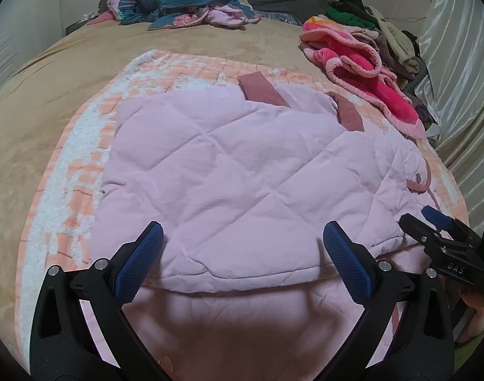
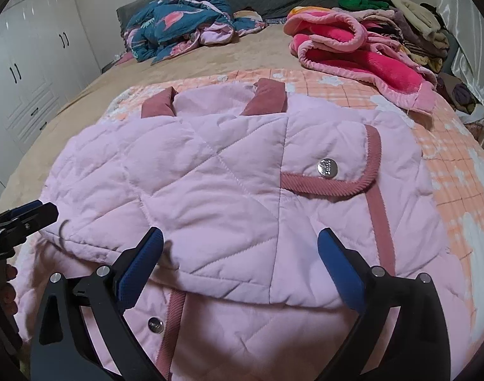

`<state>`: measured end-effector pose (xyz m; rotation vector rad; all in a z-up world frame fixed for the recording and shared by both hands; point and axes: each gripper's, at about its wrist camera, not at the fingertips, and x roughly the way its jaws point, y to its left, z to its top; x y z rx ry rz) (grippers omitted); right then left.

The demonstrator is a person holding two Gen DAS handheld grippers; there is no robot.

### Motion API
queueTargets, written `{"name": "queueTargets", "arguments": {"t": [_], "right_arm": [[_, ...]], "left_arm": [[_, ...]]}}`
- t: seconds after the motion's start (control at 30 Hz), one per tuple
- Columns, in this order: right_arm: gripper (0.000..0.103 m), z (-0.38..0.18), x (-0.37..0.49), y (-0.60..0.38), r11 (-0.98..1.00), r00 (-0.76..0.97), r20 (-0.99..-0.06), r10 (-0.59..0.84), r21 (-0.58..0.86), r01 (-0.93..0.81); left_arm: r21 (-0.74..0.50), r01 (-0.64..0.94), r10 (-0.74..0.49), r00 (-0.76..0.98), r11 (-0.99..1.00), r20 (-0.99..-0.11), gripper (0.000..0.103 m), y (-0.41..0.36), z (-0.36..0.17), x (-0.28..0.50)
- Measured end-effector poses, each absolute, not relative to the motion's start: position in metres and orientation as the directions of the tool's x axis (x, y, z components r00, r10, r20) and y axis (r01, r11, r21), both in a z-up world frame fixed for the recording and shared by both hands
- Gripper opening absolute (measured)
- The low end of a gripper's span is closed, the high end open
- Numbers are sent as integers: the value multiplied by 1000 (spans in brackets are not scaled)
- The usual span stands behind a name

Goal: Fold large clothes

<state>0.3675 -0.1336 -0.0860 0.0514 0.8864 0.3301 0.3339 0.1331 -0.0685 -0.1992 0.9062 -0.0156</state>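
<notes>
Springing back is the main risk: the jacket (image 1: 242,165) is thick and quilted, so the upper fold could puff up or slide off the layer beneath once nothing presses on it. Its near hem sits short of the lower layer's edge, and a careless next grab might catch only the top layer and drag the fold askew. The two dark pink cuffs (image 2: 267,96) poking out at the far edge could also flop loose if the bundle is turned.

The jacket lies folded on a peach checked blanket (image 2: 445,158) spread over the bed (image 1: 51,101). The left tool (image 1: 242,250) is spread wide, with nothing between its pads; the fold's hem lies just under and ahead of it. The right tool (image 2: 240,250) is likewise spread wide and empty, poised over the same hem on the pocket side, near the snap button (image 2: 327,168). Whether either tool's pads brush the cloth is hard to tell from these angles; they look clear of it.
</notes>
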Motion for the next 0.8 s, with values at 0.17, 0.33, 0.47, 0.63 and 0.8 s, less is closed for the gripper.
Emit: {"name": "queueTargets", "arguments": {"t": [0.17, 0.33, 0.47, 0.63, 0.8], "right_arm": [[97, -75, 357, -145, 944, 599, -730, 329, 230, -239], [98, -63, 346, -153, 942, 612, -716, 336, 243, -232], [98, -52, 334, -160, 940, 627, -700, 342, 254, -228], [99, -37, 318, -166, 939, 657, -672, 343, 266, -218], [99, -24, 302, -170, 943, 689, -645, 330, 252, -216]], "left_arm": [[-182, -68, -99, 628, 981, -772, 95, 132, -59, 326], [-185, -55, -105, 655, 981, -748, 95, 129, -45, 316], [-186, -54, -103, 668, 981, -737, 95, 126, -35, 309], [-195, -52, -108, 683, 979, -723, 95, 124, -24, 301], [-189, -44, -105, 700, 981, -706, 95, 123, -15, 293]]}}
